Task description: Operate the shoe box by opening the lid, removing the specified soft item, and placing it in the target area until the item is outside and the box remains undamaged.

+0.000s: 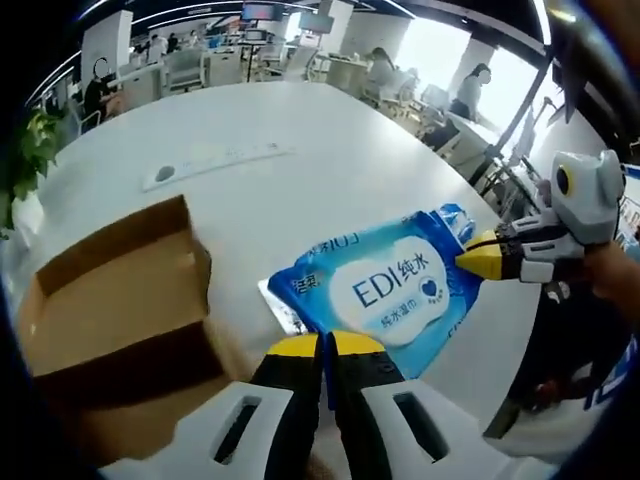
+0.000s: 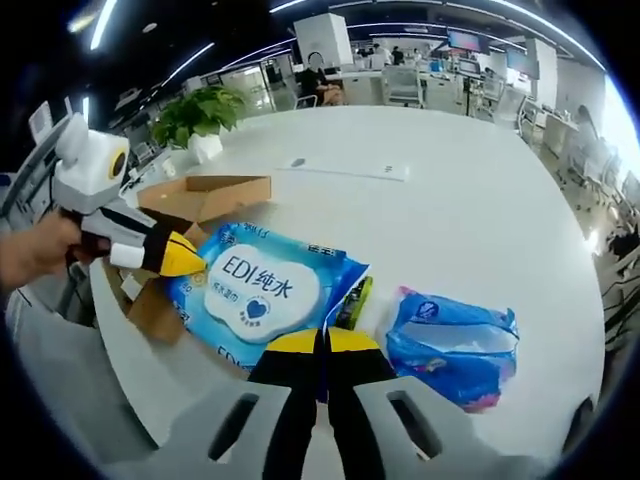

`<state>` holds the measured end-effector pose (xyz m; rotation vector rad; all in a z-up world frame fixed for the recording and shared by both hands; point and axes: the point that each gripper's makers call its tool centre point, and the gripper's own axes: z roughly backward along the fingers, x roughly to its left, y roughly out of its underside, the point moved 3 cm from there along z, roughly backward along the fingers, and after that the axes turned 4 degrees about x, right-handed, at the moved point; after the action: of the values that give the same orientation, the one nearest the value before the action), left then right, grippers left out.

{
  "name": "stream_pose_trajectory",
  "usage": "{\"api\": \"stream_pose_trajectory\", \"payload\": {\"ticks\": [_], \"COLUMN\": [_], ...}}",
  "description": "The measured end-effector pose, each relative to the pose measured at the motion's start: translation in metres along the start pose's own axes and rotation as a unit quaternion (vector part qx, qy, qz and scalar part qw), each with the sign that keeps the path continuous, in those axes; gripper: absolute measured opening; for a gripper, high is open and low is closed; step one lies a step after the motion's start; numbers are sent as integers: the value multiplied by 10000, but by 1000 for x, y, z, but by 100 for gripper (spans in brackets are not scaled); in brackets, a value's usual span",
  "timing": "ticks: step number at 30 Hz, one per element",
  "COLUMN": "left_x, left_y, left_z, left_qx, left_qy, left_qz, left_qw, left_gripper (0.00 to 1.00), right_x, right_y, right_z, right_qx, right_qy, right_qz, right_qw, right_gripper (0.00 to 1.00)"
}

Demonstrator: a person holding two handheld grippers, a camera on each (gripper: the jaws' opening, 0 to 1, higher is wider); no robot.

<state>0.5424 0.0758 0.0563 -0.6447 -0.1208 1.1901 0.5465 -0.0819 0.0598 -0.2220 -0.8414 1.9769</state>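
Left gripper view: left gripper point(image 1: 327, 345) at bottom centre, yellow-tipped jaws pressed together on the near edge of the blue wipes pack point(image 1: 385, 290), which is held above the white tabletop point(image 1: 300, 190). Right gripper point(image 1: 478, 257) enters from the right w/ jaws closed on the pack's opposite end. Open cardboard shoe box point(image 1: 110, 310) sits to the left of the pack, flaps up; pack is outside it.

Right gripper view: right gripper point(image 2: 321, 343) at bottom, jaws closed on the pack's point(image 2: 255, 290) edge; left gripper point(image 2: 185, 258) clamps the far end, held by a hand point(image 2: 35, 250). Box point(image 2: 200, 200) lies behind the pack. A second blue soft pack point(image 2: 455, 340) rests on the tabletop point(image 2: 450, 220) to the right, apart from the first. Potted plant point(image 2: 195, 115) stands at the far edge.
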Motion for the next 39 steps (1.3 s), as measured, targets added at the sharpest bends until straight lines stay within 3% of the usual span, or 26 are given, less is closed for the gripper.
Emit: {"api": "stream_pose_trajectory", "payload": {"ticks": [14,29,39], "left_x": [13,17,17], "left_y": [1,4,5], "left_z": [-29,-49,-49], "left_qx": [315,519,566], "left_qy": [-173,-224,-265], "left_qz": [-341,-576,-597], "left_qw": [9988,9967,9963], "left_gripper": [0,0,2], "right_x": [-19,-29,-30], "right_y": [7,18,17], "right_z": [-36,-50,-51], "right_qx": [150,320,273], "right_qy": [119,230,287], "right_qz": [156,336,402], "right_qw": [9997,9987,9984], "right_gripper": [0,0,1]}}
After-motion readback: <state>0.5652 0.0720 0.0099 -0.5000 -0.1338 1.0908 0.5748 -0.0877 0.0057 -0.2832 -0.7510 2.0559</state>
